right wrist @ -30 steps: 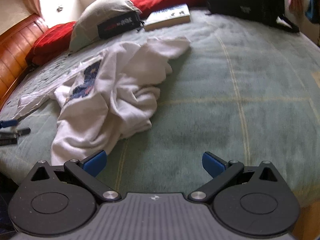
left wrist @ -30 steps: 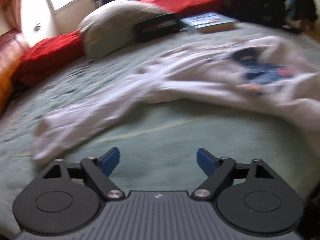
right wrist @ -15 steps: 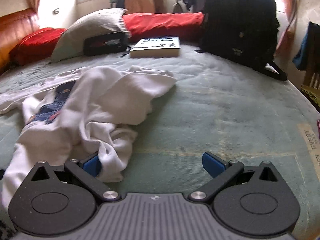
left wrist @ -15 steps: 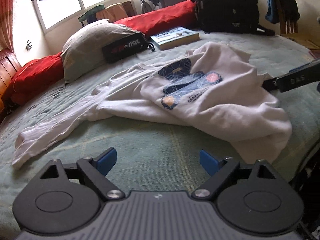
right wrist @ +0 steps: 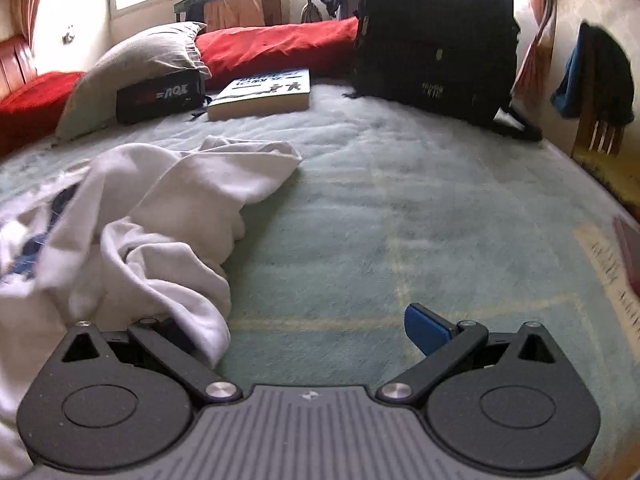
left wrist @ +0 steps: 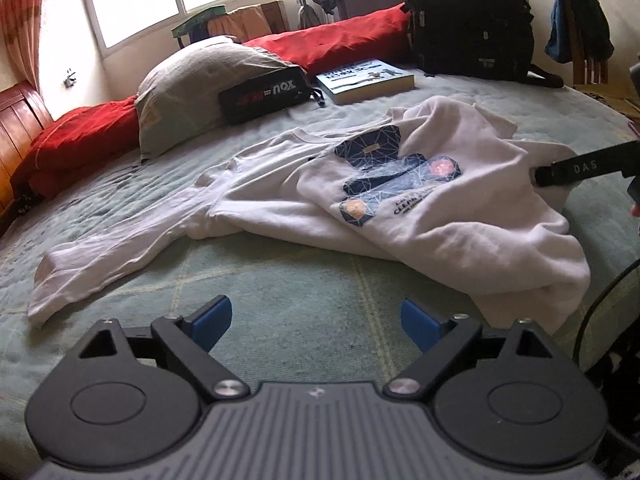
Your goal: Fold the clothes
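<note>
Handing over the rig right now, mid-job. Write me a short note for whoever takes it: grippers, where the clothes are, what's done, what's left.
Left gripper: open, empty, over bare green bedcover in front of the shirt.
Right gripper: open, nothing gripped; bunched cloth covers its left finger.
White sweatshirt: on the bed, print side up, one sleeve stretched out, the other side rumpled into a heap.
Book, black case, pillow and backpack lie behind it.
Done: no fold visible.
Left: flatten the heap, then fold sleeves and body.

"DAS" on black strap, "CLEAN" on white shirt print
</note>
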### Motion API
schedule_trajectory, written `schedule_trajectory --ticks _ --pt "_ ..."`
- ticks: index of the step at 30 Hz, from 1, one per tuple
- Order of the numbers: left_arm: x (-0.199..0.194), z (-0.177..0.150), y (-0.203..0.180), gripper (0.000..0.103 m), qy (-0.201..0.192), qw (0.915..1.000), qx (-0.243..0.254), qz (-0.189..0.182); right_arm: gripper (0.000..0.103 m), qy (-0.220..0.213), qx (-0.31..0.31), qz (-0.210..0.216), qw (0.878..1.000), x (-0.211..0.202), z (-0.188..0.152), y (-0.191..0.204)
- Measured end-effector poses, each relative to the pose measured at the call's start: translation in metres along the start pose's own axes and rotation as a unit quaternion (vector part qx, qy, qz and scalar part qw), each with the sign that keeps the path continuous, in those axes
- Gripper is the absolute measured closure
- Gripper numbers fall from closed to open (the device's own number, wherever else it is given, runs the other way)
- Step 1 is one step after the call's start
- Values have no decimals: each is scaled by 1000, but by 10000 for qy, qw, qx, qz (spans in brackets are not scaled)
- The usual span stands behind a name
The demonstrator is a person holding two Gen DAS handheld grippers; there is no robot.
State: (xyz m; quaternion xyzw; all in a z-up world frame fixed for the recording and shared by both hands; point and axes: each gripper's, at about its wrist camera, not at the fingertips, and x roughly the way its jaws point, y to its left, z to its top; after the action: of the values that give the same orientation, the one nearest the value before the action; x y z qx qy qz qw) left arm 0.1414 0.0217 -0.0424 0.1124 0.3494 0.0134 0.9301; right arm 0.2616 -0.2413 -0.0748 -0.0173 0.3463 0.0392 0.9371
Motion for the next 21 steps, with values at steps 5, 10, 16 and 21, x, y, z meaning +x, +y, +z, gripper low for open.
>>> schedule_trajectory --ticks 5,10,16,21 --pt "-6 2 -1 11 -81 10000 22 -50 0 -177 310 -436 9984 10 12 -28" --pt "-4 3 -1 11 -40 10000 -12 19 0 -236 320 -679 9969 19 23 -50" --pt "-4 4 -4 11 -18 10000 62 -1 0 -238 554 -1061 9925 27 36 -89" --pt "-1 5 -8 11 24 9999 105 -22 0 -123 794 -1447 9862 34 46 -137"
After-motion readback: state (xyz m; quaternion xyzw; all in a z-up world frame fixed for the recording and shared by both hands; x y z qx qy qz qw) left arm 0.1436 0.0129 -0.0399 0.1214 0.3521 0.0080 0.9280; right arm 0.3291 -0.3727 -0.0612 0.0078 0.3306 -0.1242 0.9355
